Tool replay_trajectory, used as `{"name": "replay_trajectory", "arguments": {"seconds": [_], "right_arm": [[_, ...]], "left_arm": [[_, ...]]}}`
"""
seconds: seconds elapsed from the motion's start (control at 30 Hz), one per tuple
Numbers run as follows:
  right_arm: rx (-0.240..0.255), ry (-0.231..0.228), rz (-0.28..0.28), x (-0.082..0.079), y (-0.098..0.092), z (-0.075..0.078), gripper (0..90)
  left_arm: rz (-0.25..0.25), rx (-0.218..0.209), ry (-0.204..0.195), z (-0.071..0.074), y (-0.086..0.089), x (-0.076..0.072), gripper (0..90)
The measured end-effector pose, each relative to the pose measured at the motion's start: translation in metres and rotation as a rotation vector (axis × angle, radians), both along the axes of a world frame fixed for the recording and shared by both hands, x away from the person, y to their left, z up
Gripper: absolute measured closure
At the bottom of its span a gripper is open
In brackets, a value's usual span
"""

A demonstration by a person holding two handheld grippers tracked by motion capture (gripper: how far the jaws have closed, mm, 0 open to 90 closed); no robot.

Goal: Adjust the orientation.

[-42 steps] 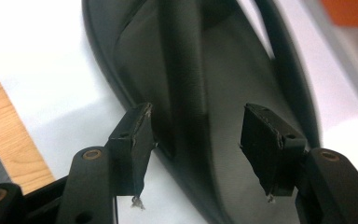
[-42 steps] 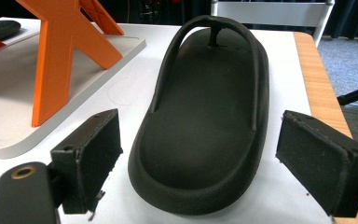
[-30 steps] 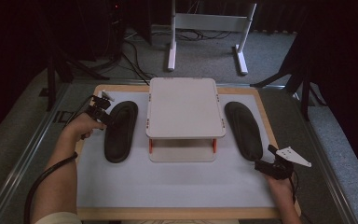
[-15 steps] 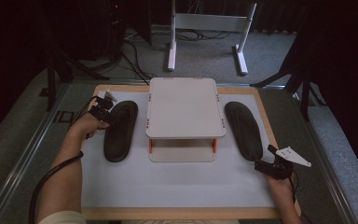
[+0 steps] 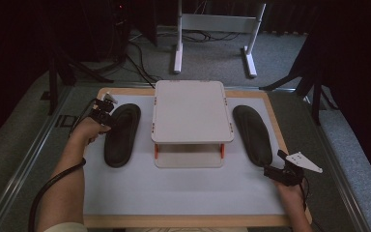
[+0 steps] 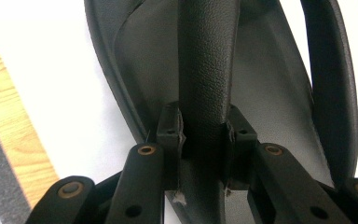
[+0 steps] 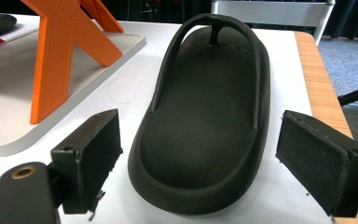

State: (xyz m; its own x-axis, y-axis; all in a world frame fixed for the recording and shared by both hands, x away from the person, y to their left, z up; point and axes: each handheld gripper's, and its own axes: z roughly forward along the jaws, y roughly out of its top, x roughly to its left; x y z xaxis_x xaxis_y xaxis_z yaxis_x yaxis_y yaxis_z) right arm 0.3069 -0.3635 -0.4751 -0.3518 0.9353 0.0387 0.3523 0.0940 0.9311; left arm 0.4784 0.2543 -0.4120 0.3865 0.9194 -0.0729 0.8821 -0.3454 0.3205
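A person sits at a table with a two-jaw gripper in each hand, forearms entering from the near edge of the high view.

Nearest, on the right, the right gripper (image 5: 281,170) hovers over the white table mat (image 5: 183,193), close to the light wooden table rim (image 5: 193,221). Its jaws stand wide apart with nothing between the pads. In the right gripper view, the right gripper (image 7: 205,163) points at the heel of the right black rubber flip-flop sandal (image 7: 205,121), which lies flat on the mat just ahead, untouched. In the high view this sandal (image 5: 253,133) lies lengthwise at the right side of the mat.

At the middle stands a white rectangular 2-tier stand with orange legs (image 5: 192,118); its orange supports (image 7: 60,51) show at the left of the right gripper view. The stand sits between the 2 sandals, close beside each.

Farther away, on the left, the left gripper (image 5: 102,112) reaches the far end of the left black rubber flip-flop sandal (image 5: 122,134). In the left gripper view, the left gripper (image 6: 204,133) has its jaws clamped on the textured black strap (image 6: 207,60) of that sandal (image 6: 270,84), the pads pressing it from both sides. The jaws have just been closing onto the strap. The sandal's sole rests on the mat, beside the wooden rim.

Beyond the table, a white metal frame (image 5: 217,34) stands on grey carpet.
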Motion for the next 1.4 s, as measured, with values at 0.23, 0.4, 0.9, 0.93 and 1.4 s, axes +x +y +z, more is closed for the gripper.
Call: {"name": "replay_trajectory", "arguments": {"seconds": [0.23,0.4,0.9,0.93,1.4], "right_arm": [[-0.004,0.002,-0.002,0.000,0.000,0.000,13.2],[-0.005,0.005,-0.003,0.001,0.001,0.000,13.2],[-0.009,0.008,-0.005,0.001,0.001,0.000,13.2],[-0.010,0.008,-0.005,0.001,0.001,0.000,13.2],[-0.017,0.002,-0.005,0.001,0.002,-0.001,13.2]], "left_arm": [[0.018,-0.018,-0.040,0.024,0.005,-0.009,73.2],[0.028,-0.052,-0.078,0.044,0.006,-0.015,73.2],[-0.013,0.006,-0.143,0.115,-0.018,-0.024,73.2],[-0.011,0.007,-0.149,0.121,-0.019,-0.024,73.2],[-0.068,-0.030,-0.222,0.180,-0.057,-0.029,73.2]]}}
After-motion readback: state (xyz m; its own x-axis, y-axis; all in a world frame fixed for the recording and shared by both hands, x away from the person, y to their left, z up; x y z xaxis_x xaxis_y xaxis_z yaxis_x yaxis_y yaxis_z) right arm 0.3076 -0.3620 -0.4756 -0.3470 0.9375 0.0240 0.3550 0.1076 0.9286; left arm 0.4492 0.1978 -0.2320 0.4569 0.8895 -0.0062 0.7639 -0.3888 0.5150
